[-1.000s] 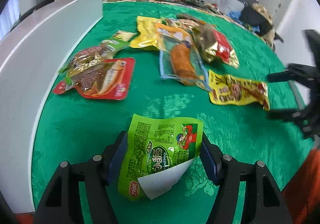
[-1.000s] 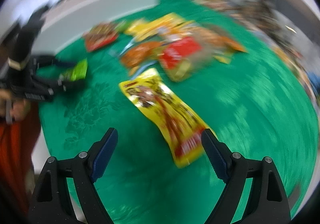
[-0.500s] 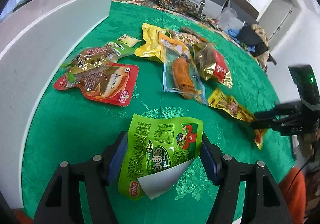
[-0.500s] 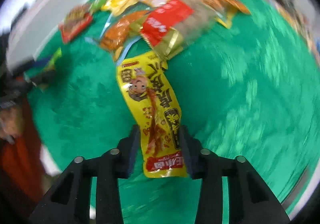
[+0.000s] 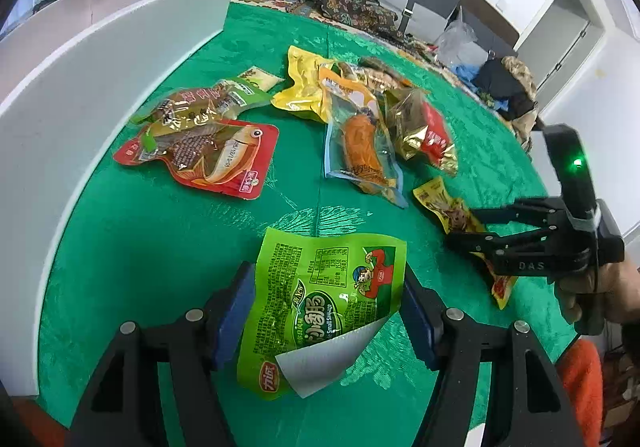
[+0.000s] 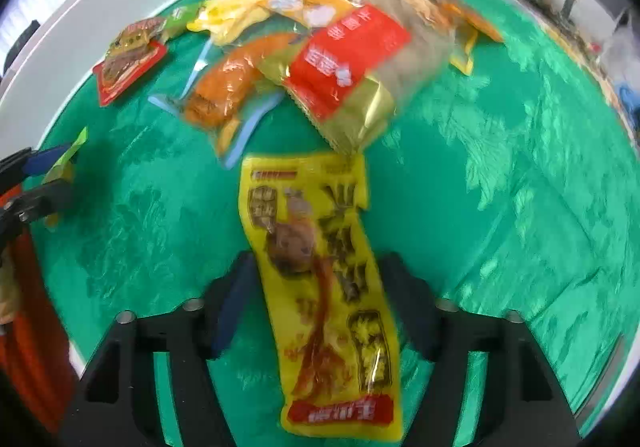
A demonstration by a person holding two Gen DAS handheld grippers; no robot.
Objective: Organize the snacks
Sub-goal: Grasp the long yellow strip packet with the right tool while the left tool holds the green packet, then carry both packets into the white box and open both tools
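Bright, even daylight fills the room, and the left wrist view is crisp. Foil glare glints on the gold and red packet [image 5: 420,129] beyond the green tabletop [image 5: 168,247]. The right wrist view is smeared with motion blur; both bend and darken towards their rims
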